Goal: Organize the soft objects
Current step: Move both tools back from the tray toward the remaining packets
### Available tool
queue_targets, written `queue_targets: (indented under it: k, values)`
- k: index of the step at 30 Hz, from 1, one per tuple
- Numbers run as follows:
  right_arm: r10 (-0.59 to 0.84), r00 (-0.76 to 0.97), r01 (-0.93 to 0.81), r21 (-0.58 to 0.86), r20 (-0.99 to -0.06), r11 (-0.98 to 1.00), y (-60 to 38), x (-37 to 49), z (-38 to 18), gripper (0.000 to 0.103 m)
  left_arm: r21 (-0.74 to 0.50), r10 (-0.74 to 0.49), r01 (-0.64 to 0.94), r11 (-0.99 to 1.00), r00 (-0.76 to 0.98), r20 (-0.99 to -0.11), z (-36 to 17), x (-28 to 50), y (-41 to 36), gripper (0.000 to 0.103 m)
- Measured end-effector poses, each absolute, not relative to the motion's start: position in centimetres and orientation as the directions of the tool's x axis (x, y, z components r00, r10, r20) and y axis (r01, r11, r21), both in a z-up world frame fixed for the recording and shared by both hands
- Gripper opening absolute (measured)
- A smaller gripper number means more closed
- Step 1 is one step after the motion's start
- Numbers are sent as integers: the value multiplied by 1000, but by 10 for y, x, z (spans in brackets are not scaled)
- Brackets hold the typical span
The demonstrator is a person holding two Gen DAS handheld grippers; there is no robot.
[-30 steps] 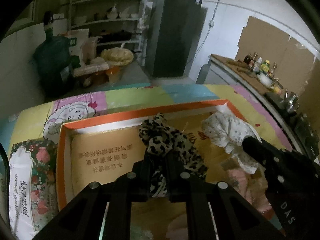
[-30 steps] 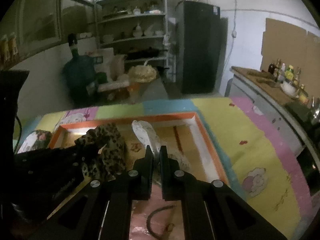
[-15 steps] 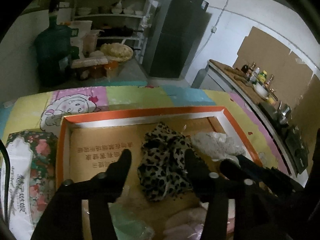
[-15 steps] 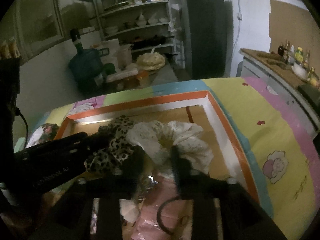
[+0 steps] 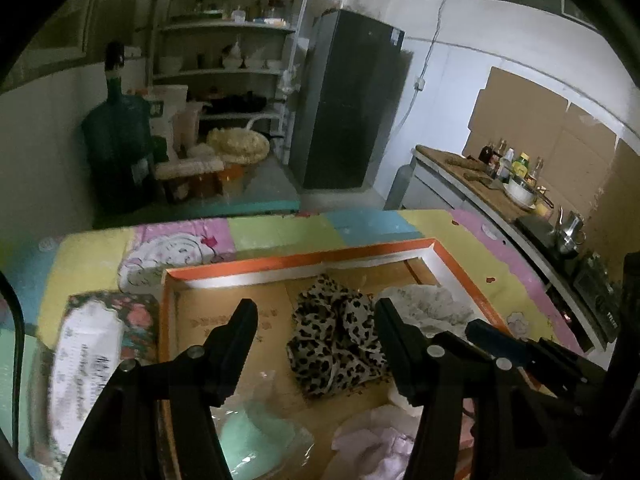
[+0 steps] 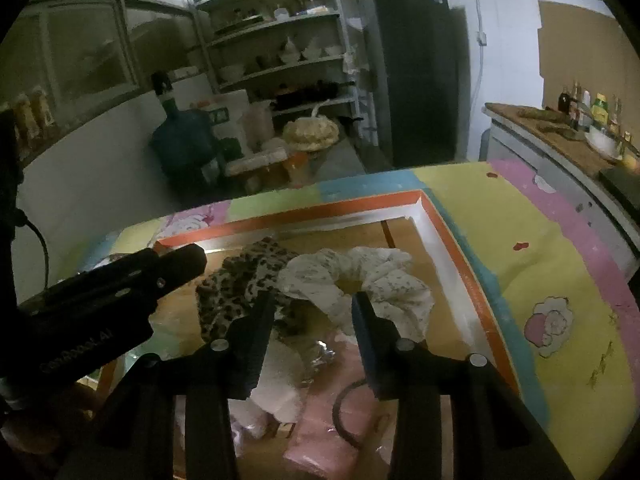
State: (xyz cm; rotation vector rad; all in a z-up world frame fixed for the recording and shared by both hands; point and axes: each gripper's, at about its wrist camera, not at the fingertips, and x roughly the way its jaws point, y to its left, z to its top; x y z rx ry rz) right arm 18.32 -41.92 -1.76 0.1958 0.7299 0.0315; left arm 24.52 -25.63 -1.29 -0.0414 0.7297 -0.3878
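Note:
A leopard-print scrunchie [image 5: 334,338] lies in the orange-rimmed cardboard box [image 5: 304,258]; it also shows in the right wrist view [image 6: 244,280]. A white floral scrunchie [image 6: 360,280] lies right beside it, touching it; it also shows in the left wrist view [image 5: 424,306]. My left gripper [image 5: 314,312] is open and empty, just above the leopard scrunchie. My right gripper [image 6: 314,300] is open and empty, over the white scrunchie's near edge. The left gripper's body shows at the left of the right wrist view [image 6: 120,280].
A pink packet with a dark hair band [image 6: 344,412], white soft items [image 6: 280,384] and a pale green item in plastic [image 5: 256,440] lie in the box's near part. A floral tissue pack [image 5: 92,356] lies left of the box on the colourful mat [image 6: 540,248].
Both grippers opened and let go: the leopard scrunchie and the white scrunchie dropped from the fingers and now lie in the box. Both grippers drew back and up a little.

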Motion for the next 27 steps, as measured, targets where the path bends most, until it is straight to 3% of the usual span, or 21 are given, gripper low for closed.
queue_targets:
  k: [6,27]
  values:
    - [106,767,27,196,-633,980,-411,166,-7,48,-125,-326,316,941,737,-592,3,227,-242,60]
    - [85,851,-2,159,-518,987,-369,87,26,50,-53,-257,263,963,844,-470,26,151,-172,60]
